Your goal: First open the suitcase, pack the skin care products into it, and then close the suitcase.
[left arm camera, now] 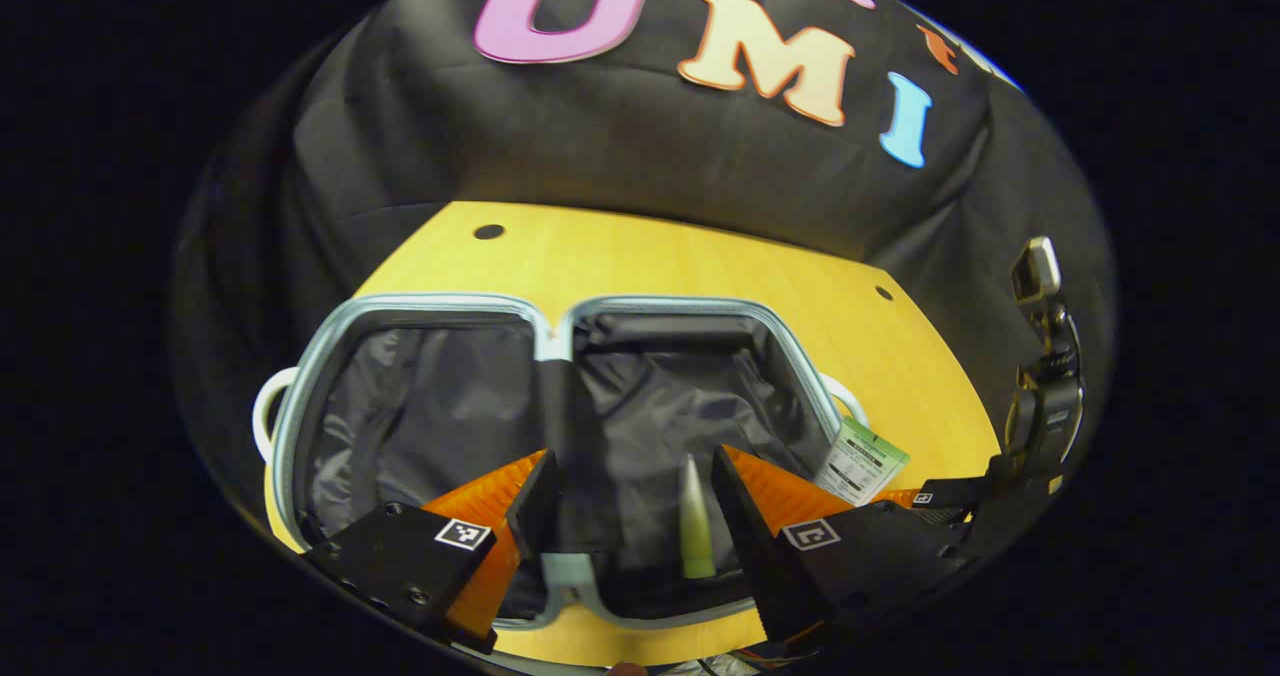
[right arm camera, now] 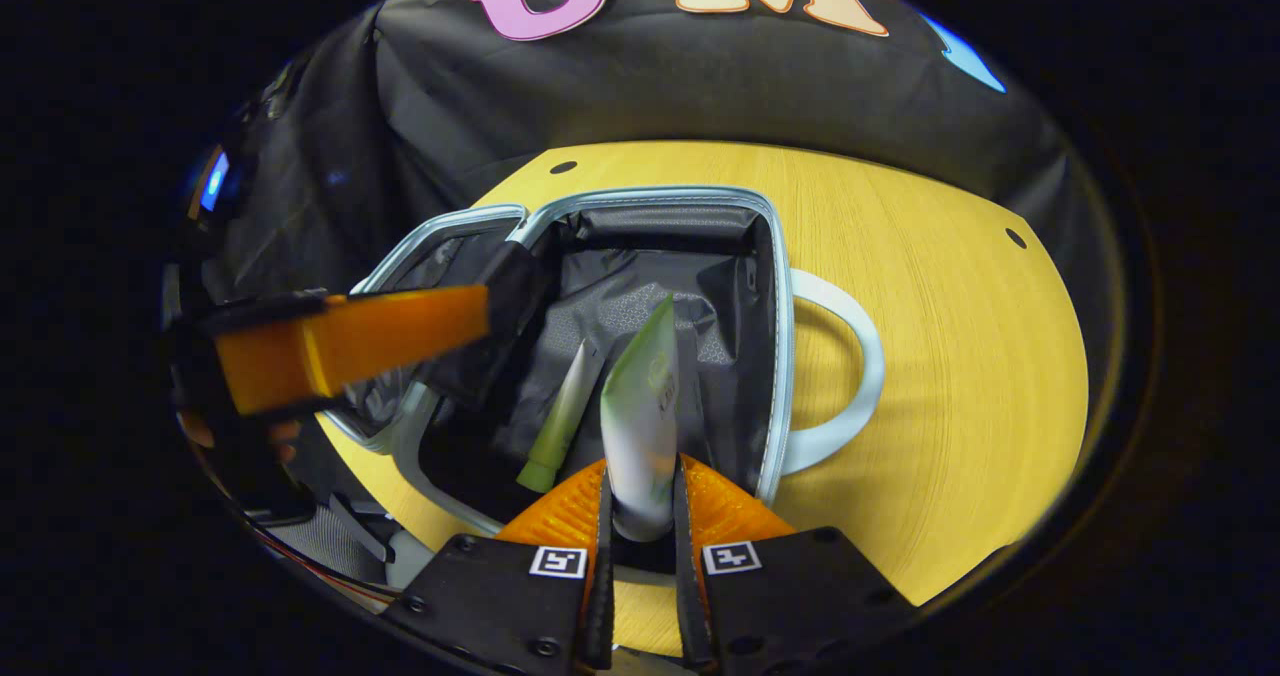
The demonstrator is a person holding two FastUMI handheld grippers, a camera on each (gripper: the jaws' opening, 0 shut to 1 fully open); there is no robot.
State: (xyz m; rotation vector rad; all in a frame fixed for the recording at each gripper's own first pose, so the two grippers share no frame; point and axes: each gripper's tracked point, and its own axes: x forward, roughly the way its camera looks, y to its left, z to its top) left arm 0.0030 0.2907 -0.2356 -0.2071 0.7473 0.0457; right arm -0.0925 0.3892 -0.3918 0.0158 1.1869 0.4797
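- Right gripper (right arm camera: pixel 640 501), bottom centre of right gripper view, clamps a pale tube (right arm camera: pixel 640 426) over the open suitcase (right arm camera: pixel 600 201)
- Slim green tube (left arm camera: pixel 695 526) lies inside, lower centre of left gripper view
- Left gripper (left arm camera: pixel 630 496) fingers spread wide, holding nothing

Left gripper (left arm camera: pixel 630 501) fingers spread; right gripper (right arm camera: pixel 640 496) fingers pinched close.

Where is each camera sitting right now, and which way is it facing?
Left gripper view: rides the left gripper, open, looking down into the open suitcase on the table.
Right gripper view: rides the right gripper, shut on a tube over the suitcase's right half; the left gripper crosses at left.
Shared: the suitcase, a slim green tube lying inside, the table.
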